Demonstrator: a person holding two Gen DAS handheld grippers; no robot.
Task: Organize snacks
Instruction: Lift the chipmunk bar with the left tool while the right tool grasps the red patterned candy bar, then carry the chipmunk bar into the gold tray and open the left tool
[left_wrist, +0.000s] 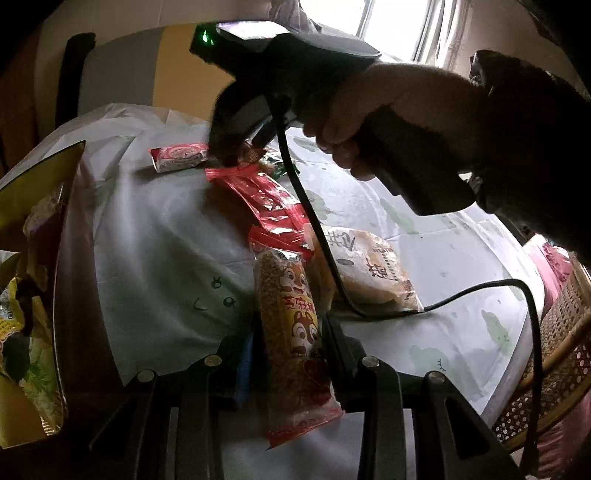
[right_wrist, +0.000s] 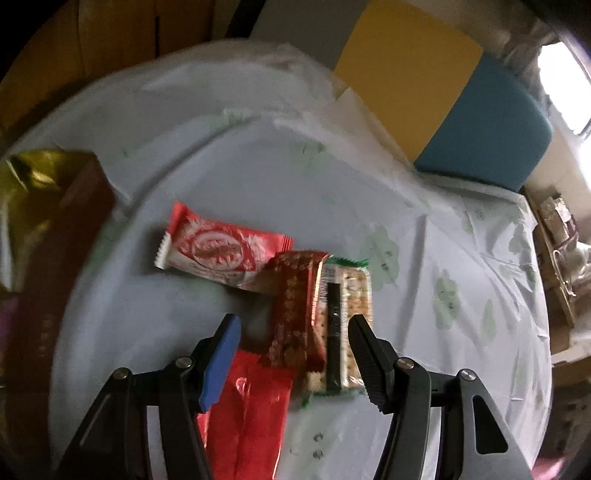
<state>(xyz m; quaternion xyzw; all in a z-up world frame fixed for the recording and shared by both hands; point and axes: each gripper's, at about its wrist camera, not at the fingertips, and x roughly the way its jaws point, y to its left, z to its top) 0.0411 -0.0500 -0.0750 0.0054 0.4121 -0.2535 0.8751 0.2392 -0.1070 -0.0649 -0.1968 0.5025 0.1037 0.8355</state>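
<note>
Chinese "芝麻棒" on squirrel snack wrapper (left_wrist: 291, 314)

The tablecloth (right_wrist: 229, 177) lies bare toward the table's far edge. 3 snack packets (right_wrist: 295, 273) crowd its middle; a box (right_wrist: 74, 206) blocks the left edge.

We see a table (right_wrist: 258, 177) with a pale cloth (left_wrist: 166, 229). Snack packs (right_wrist: 221, 251) lie on it.

You're in a home: a worktop (right_wrist: 258, 177) under a cloud-print plastic cloth, a wicker chair (left_wrist: 561, 332), a cushioned seat (right_wrist: 480, 122), and a window (left_wrist: 399, 26).
</note>
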